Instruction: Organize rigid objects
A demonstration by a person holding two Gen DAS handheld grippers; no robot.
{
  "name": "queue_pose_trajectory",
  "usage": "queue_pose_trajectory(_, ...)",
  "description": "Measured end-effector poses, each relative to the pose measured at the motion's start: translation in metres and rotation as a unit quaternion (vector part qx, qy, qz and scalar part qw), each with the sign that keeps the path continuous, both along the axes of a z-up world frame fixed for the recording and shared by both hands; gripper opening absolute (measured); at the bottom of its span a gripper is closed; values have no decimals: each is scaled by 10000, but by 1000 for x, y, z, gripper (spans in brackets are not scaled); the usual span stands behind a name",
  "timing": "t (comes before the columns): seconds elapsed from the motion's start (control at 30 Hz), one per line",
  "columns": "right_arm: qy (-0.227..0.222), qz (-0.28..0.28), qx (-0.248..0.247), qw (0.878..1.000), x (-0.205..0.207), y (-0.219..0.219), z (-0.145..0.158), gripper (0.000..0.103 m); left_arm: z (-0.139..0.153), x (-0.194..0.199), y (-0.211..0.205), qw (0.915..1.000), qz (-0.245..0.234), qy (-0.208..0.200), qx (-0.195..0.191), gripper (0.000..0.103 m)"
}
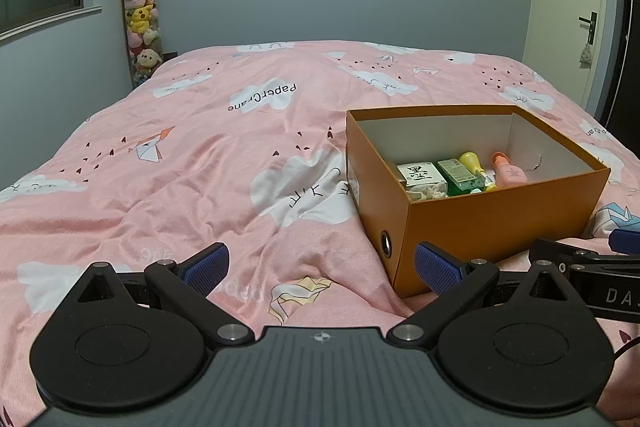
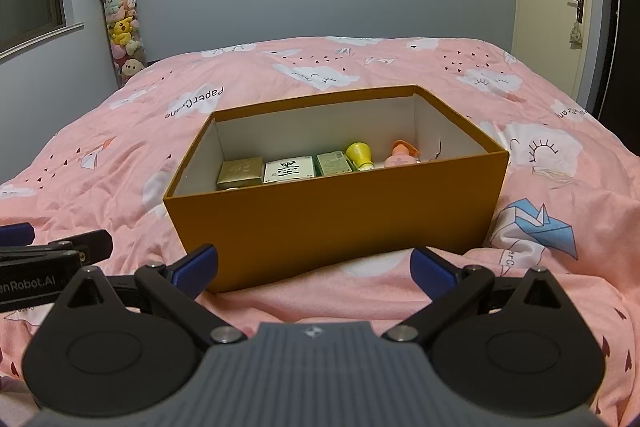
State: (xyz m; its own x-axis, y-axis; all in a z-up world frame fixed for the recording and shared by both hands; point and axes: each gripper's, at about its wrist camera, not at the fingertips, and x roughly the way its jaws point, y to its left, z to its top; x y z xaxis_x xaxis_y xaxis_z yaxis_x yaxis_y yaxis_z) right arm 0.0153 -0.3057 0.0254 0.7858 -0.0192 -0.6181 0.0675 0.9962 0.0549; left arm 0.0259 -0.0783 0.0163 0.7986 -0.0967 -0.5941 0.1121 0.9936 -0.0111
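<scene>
Both tools, left [image 1: 320,267] and right [image 2: 314,269], hang spread and empty at six o'clock of the box [image 2: 336,223], whose row of items [image 2: 288,169] suggests sorting is finished.

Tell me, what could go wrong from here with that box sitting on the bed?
The orange box sits on a soft, rumpled pink duvet, so a nudge from either open gripper, left or right, could tip or slide it. The yellow bottle and the peach bottle inside look loosely placed and might topple if the box shifts. A tear shows in its inner wall.
</scene>
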Motion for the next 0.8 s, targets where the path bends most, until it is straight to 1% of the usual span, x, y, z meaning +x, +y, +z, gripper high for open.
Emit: queue_pose_trajectory(0.8,45,101,-3,9999,3,-3,-2,100,0,0,2,10000,-7,4,-4,103)
